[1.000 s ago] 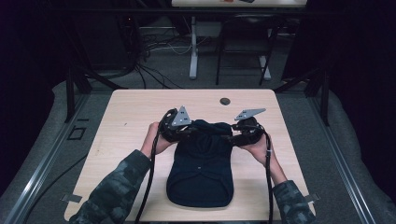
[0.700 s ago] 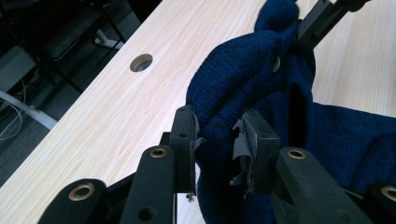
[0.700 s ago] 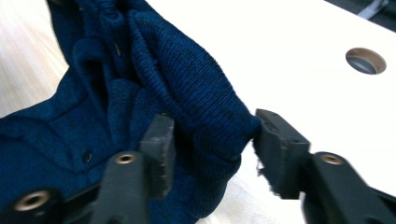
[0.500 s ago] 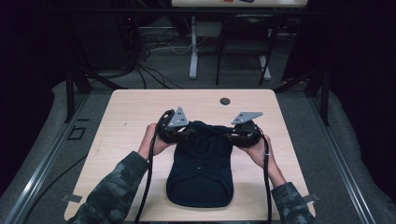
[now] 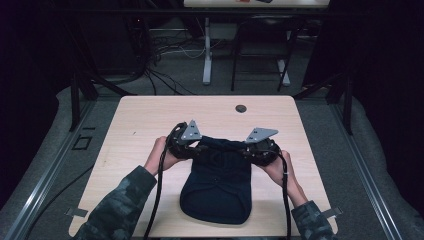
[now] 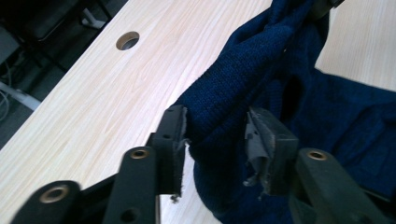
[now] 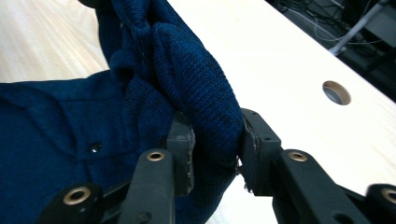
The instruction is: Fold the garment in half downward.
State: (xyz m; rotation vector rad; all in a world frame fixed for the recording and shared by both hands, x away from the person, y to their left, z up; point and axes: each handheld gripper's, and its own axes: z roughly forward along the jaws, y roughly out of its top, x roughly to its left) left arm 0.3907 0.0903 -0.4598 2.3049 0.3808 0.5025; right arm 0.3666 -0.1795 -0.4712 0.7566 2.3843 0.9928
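**foldfan:** Jaws on both sides are clamped onto the dark blue knit garment [image 5: 216, 182]. Left gripper [image 6: 215, 140] is pinching a thick bunched roll of the far edge, and the right gripper [image 7: 212, 140] is biting on a similar wad at the other corner. The right jaws have just been adjusting their squeeze, with the knit between them the whole way.

**deskjockey:** Where's the thing sitting though?

**foldfan:** Middle of the desk [image 5: 150, 115], near half lying flat toward the person, far edge gathered up between the two grippers. From the high view the left gripper [image 5: 186, 145] and right gripper [image 5: 259, 149] sit at the top corners, a hand behind each.

**deskjockey:** So how far along, you reckon?

**foldfan:** My guess is early-to-middle of a fold. Both corners look secured, so the grabbing part is done. What's left is carrying that far edge over the rest, laying it down neat and letting go. Nothing's folded flat yet as far as I can tell.
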